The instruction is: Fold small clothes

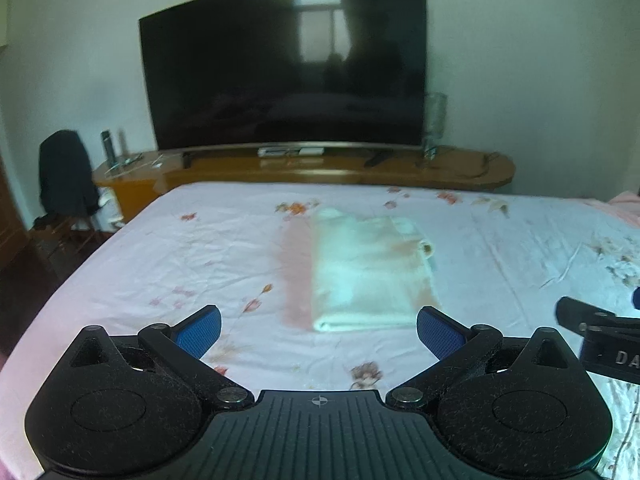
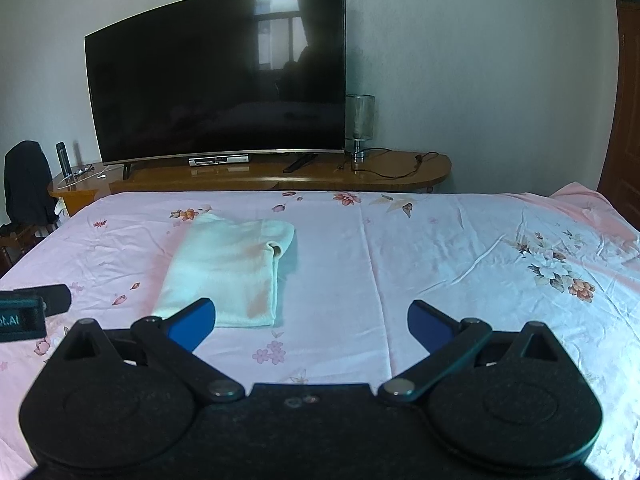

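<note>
A small pale mint garment (image 1: 370,270) lies folded into a flat rectangle on the pink floral bedsheet (image 1: 160,264); it also shows in the right wrist view (image 2: 228,268). My left gripper (image 1: 319,330) is open and empty, held just in front of the garment's near edge. My right gripper (image 2: 311,326) is open and empty, to the right of the garment, its left finger (image 2: 192,322) over the garment's near corner. Each gripper shows at the edge of the other's view: the right one in the left wrist view (image 1: 600,336), the left one in the right wrist view (image 2: 32,308).
A large curved TV (image 2: 216,76) stands on a wooden console (image 2: 280,172) beyond the bed's far edge, with a glass lamp (image 2: 360,120), cables and a bottle (image 2: 62,158). A chair with dark clothing (image 1: 66,176) stands at the far left. A wooden door (image 2: 624,100) is at right.
</note>
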### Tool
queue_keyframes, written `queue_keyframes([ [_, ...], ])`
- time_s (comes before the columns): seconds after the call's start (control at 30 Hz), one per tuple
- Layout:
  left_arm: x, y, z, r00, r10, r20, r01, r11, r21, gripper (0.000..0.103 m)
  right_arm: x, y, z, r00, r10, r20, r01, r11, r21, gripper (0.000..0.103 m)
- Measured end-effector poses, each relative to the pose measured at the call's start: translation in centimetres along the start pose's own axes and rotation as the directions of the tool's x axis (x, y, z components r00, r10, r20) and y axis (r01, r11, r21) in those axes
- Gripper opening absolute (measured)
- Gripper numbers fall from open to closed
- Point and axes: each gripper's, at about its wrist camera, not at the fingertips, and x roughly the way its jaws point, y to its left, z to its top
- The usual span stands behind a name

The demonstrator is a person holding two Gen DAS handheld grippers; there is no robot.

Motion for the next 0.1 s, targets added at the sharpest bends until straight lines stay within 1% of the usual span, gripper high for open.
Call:
queue_keyframes([
  [0.03, 0.03, -0.08, -0.03, 1.000, -0.010, 0.015, 0.010, 1.000, -0.001, 0.103, 0.04, -0.01, -0.01, 1.000, -0.001, 0.002, 0.001, 1.000, 0.001, 0.103],
  [0.1, 0.46, -0.40, 0.11, 1.000, -0.011, 0.017, 0.011, 1.000, 0.007, 0.103, 0.29, 0.00, -0.01, 1.000, -0.004, 0.001, 0.004, 1.000, -0.001, 0.103],
])
